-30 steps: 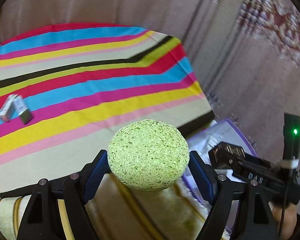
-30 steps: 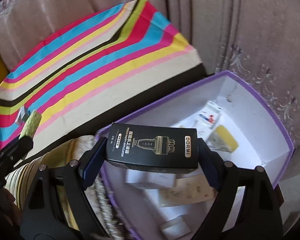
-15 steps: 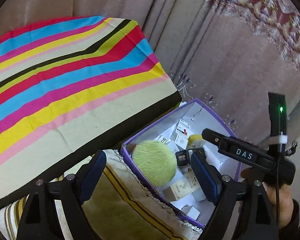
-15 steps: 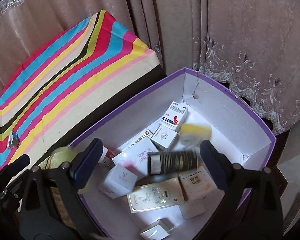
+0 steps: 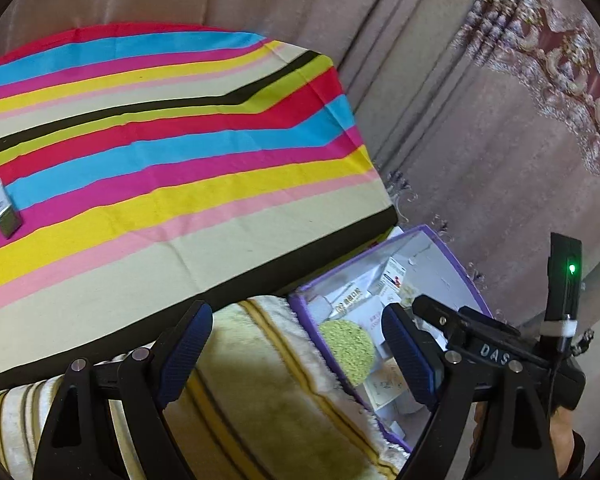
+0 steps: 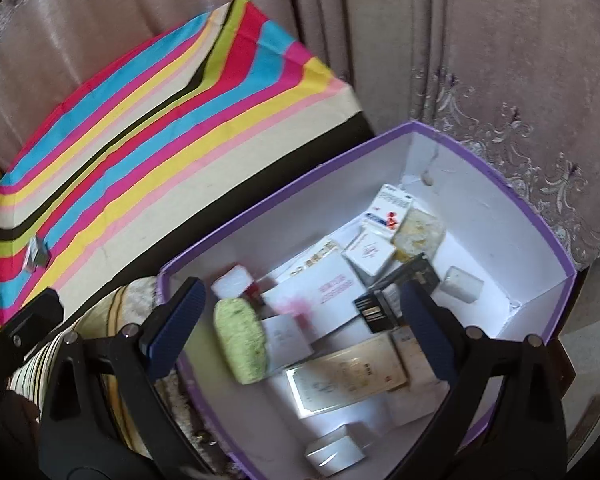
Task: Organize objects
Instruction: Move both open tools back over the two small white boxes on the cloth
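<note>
Both grippers hover over the purple box (image 6: 540, 236), jaws wide, nothing held; both have just been opening. Left gripper (image 5: 296, 354), right gripper (image 6: 300, 324). Green sponge (image 6: 242, 340) lies in the box's near-left corner, on edge, long axis running toward the cam. Black carton (image 6: 396, 294) lies flat mid-box among white cartons, long axis diagonal, prob. upper-right to lower-left. Small box (image 5: 4, 208) sits on the striped cloth (image 5: 180, 152).

Striped tablecloth (image 5: 172, 168), mauve curtains (image 6: 500, 60), cream fringed rug (image 5: 268, 392)
</note>
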Action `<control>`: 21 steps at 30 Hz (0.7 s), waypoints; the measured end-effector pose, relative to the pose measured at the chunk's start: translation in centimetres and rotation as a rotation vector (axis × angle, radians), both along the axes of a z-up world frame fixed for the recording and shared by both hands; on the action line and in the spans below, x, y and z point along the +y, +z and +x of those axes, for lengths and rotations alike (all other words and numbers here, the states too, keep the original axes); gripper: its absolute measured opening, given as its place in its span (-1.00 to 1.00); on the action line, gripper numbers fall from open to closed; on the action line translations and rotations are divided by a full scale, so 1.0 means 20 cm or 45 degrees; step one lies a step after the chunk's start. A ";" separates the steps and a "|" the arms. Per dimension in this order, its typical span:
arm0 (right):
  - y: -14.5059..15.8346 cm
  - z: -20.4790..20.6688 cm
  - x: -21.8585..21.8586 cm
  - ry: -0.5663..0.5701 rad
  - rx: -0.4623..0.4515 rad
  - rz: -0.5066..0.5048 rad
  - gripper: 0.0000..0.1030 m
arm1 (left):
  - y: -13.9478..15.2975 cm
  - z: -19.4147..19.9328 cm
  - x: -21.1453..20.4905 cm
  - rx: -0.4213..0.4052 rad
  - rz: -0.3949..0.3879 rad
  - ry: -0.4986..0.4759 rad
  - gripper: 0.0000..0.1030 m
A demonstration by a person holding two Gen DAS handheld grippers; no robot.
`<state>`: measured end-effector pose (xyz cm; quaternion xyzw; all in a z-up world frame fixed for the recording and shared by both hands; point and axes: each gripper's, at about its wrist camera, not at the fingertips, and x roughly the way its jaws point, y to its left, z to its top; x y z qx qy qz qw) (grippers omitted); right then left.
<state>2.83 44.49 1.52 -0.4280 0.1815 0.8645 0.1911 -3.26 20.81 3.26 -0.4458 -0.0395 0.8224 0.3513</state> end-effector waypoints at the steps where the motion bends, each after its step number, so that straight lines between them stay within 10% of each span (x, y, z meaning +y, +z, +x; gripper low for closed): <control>1: 0.00 -0.01 -0.02 0.017 -0.003 0.000 0.91 | 0.00 -0.01 -0.02 -0.003 0.004 0.014 0.70; 21: 0.01 -0.21 -0.54 0.342 -0.047 0.016 0.92 | -0.07 -0.22 -0.72 -0.106 0.061 0.431 0.70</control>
